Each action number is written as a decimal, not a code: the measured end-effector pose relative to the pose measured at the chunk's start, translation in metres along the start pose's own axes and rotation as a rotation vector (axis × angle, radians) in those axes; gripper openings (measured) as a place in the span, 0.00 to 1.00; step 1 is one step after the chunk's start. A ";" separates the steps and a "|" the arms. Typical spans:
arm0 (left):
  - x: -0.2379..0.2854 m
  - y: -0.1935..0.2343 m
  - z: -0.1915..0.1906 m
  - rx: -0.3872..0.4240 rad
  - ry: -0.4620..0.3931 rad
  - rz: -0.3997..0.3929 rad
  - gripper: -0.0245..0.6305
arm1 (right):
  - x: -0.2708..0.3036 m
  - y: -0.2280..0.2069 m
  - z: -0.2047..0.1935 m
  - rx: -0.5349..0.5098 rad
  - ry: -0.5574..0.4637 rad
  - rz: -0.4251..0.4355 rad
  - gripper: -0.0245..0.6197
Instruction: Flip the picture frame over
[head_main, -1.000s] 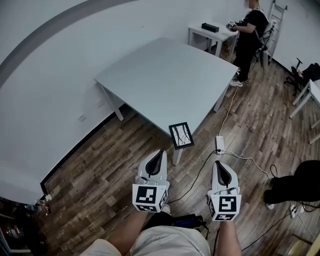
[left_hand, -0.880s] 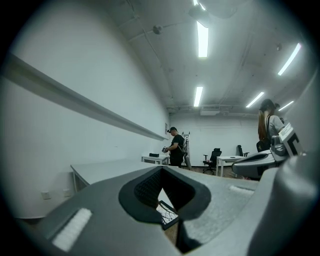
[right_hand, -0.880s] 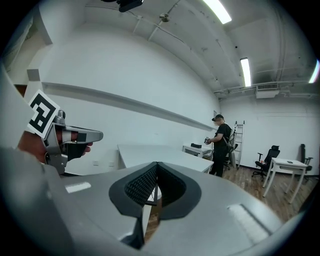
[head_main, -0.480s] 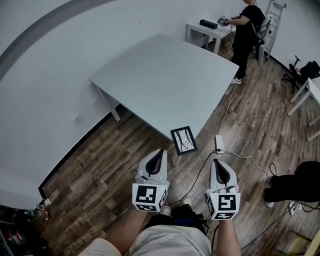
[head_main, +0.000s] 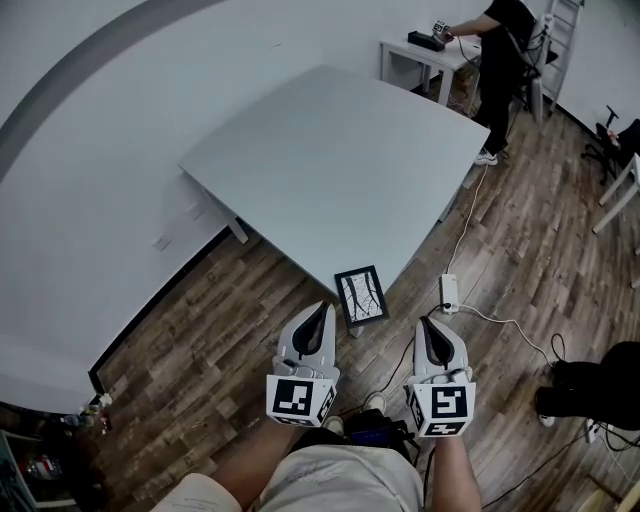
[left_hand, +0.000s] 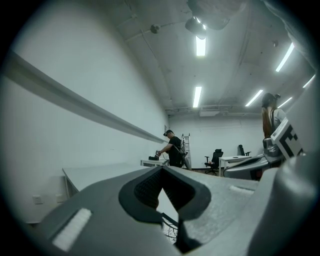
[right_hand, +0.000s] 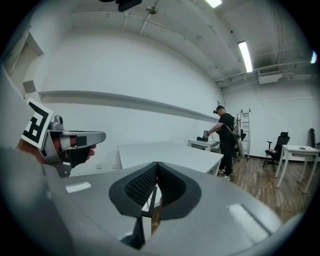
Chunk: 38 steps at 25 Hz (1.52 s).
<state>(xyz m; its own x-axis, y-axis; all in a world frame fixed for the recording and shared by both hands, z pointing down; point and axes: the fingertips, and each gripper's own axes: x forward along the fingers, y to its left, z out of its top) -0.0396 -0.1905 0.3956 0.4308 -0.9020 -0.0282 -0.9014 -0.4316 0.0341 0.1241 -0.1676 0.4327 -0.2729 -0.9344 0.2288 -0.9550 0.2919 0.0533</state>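
A small black picture frame (head_main: 361, 295) with a white, branch-patterned picture facing up lies on the near corner of the grey table (head_main: 330, 150). My left gripper (head_main: 322, 312) is shut and empty, its tip just short of the frame's left side, over the floor. The right gripper (head_main: 428, 325), likewise shut and empty, hangs to the frame's lower right. In the left gripper view the jaws (left_hand: 161, 170) meet at the tip with the table (left_hand: 100, 172) beyond. From the right gripper view, the shut jaws (right_hand: 157, 164) point at the table (right_hand: 170, 150).
A white power strip (head_main: 449, 293) and its cables lie on the wood floor right of the table corner. A person in black (head_main: 505, 60) stands at a small white table (head_main: 430, 55) in the far right. A dark bag (head_main: 600, 380) sits on the floor at the right.
Both grippers have come nearer to the table corner, and the frame now lies closer to their tips. Both stay shut.
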 end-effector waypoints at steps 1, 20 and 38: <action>0.004 -0.003 0.000 0.008 -0.007 0.007 0.04 | 0.005 -0.004 -0.003 0.013 0.002 0.013 0.08; 0.051 0.017 -0.016 0.009 -0.015 0.057 0.04 | 0.088 0.012 -0.121 0.881 0.238 0.375 0.08; 0.071 0.014 -0.028 -0.007 0.029 0.000 0.04 | 0.107 0.007 -0.219 1.255 0.292 0.384 0.29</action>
<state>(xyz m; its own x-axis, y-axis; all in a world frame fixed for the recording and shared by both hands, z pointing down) -0.0208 -0.2606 0.4221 0.4320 -0.9019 0.0008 -0.9011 -0.4316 0.0407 0.1138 -0.2212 0.6706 -0.6607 -0.7132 0.2341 -0.3279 -0.0063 -0.9447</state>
